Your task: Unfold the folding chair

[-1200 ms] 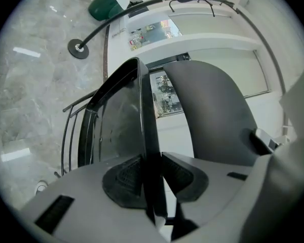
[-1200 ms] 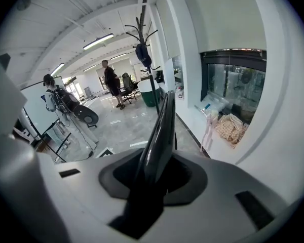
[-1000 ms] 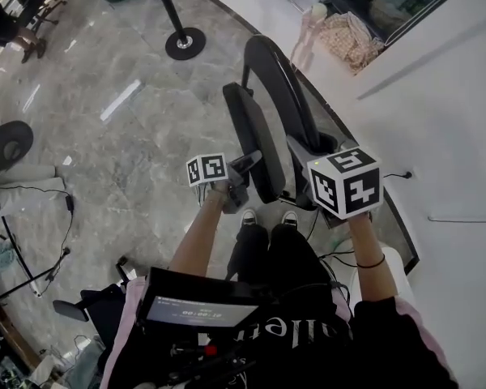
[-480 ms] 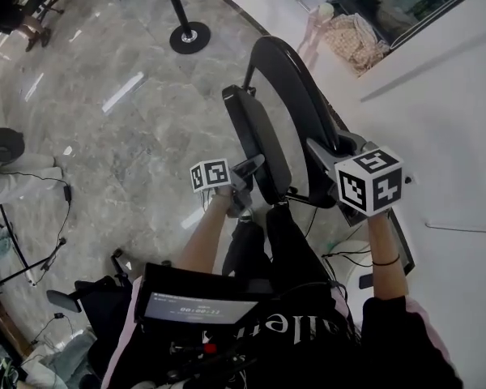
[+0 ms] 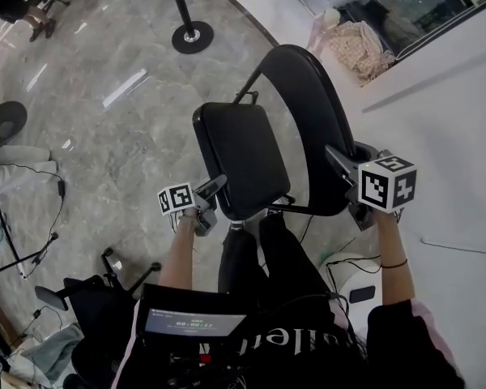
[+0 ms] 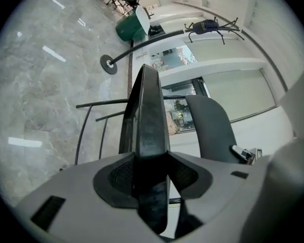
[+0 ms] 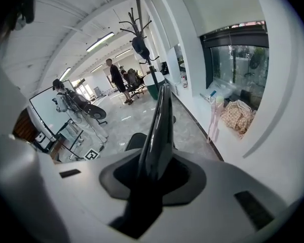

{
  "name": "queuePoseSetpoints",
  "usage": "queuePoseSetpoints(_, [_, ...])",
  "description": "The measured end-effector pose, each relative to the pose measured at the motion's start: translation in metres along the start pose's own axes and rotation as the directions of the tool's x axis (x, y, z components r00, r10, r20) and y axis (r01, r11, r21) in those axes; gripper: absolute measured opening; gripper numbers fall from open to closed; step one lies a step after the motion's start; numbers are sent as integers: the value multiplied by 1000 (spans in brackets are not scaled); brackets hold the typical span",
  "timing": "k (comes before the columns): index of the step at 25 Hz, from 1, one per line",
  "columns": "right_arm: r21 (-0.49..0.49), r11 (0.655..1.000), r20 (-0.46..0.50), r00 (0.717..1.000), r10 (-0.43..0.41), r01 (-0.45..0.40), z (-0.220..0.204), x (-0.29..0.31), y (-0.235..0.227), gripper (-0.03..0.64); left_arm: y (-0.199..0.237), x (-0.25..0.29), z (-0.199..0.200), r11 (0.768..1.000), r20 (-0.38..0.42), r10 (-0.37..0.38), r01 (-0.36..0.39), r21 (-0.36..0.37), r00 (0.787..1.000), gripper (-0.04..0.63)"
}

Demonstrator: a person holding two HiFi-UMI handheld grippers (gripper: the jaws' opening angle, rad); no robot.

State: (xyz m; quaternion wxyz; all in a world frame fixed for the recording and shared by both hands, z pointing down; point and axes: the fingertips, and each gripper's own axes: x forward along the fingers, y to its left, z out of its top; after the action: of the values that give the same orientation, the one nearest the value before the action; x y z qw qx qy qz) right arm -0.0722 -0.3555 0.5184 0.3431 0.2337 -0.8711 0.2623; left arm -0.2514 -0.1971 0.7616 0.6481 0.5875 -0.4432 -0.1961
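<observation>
The black folding chair stands in front of me with its seat [image 5: 239, 148] swung down almost level and its backrest [image 5: 312, 104] leaning back to the right. My left gripper [image 5: 215, 186] is at the seat's near left corner. In the left gripper view the seat's edge [image 6: 149, 115] stands between the opening jaws of the left gripper [image 6: 152, 161], with a gap beside it. My right gripper [image 5: 336, 156] is on the backrest's near side edge. The right gripper view shows that thin edge [image 7: 162, 120] pinched in the closing jaws of the right gripper [image 7: 154, 171].
My legs [image 5: 259, 250] are right behind the chair. A white wall [image 5: 454, 136] runs close on the right, with bags [image 5: 360, 43] at its foot. A stanchion base [image 5: 192, 36] stands on the marble floor beyond, cables [image 5: 32, 193] trail at left. People [image 7: 116, 80] stand far off.
The seat has swung from upright beside the backrest down to nearly level. My left gripper went down and left with its edge. The right gripper shifted right with the backrest.
</observation>
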Motion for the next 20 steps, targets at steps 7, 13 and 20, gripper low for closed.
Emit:
queuePoseSetpoints(7, [46, 997, -1, 998, -65, 65, -9, 5, -31, 101, 35, -15, 4, 1000, 26, 8, -8, 2, 1000, 176])
queuePoseSetpoints(13, [86, 992, -1, 996, -94, 94, -21, 25, -32, 101, 84, -48, 14, 1000, 44, 12, -11, -25, 999, 190])
queuePoseSetpoints(20, [87, 985, 1, 989, -151, 150, -39, 52, -26, 106, 155, -80, 17, 996, 98, 63, -56, -76, 993, 205])
